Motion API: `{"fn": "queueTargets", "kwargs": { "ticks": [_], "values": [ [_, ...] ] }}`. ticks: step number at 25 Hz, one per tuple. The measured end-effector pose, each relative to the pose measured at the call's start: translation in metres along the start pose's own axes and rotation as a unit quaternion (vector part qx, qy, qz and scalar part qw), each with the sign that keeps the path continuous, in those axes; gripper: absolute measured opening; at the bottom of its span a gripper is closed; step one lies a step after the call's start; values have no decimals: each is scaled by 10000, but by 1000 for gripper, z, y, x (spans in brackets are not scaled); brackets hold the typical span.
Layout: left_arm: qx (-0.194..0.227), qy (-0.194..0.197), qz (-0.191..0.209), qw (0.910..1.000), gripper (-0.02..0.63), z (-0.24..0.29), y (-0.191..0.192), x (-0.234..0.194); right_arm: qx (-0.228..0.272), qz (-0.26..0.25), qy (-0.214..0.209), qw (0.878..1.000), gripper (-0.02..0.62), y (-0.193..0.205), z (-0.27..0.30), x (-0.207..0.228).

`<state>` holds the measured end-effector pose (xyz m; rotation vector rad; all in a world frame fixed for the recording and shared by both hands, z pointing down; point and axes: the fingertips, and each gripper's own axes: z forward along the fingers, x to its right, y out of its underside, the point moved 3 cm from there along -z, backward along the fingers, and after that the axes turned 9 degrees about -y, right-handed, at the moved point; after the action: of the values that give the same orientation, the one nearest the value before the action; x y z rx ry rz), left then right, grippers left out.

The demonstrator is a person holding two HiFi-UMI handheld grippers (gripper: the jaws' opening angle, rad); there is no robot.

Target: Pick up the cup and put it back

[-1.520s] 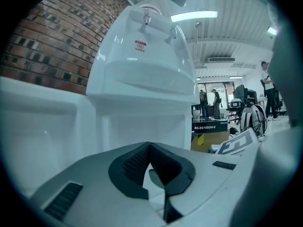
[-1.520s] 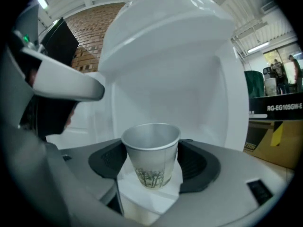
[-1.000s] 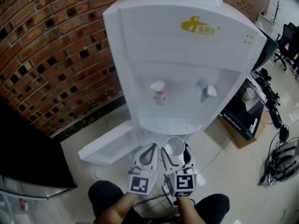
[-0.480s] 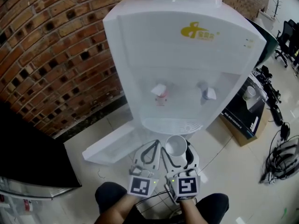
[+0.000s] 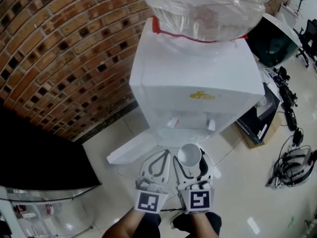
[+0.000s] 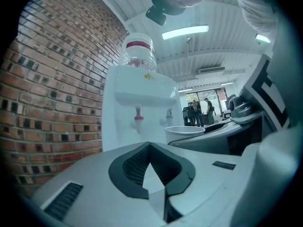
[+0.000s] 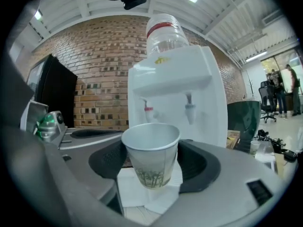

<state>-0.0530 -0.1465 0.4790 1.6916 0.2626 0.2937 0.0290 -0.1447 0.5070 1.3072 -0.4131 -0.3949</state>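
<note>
Cup stands upright, clamped between the jaws of your right gripper. Just to its left, your left gripper is closed on nothing, jaw tips touching. Ahead of both tongs stands the water dispenser.

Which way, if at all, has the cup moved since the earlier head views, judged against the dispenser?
Yes. The cup, in the right gripper, has risen: it now sits nearer the dispenser taps than before.
</note>
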Motion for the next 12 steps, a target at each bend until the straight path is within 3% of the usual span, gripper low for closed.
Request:
{"fn": "queueTargets", "kwargs": {
  "ticks": [7, 12],
  "values": [
    [-325, -198, -35, 9993, -9, -17, -99, -5, 126, 463, -143, 9987, 333, -77, -42, -39],
    [-322, -298, -131, 9989, -9, -18, -164, -2, -92, 200, -279, 9994, 334, -139, -61, -44]
  ]
}}
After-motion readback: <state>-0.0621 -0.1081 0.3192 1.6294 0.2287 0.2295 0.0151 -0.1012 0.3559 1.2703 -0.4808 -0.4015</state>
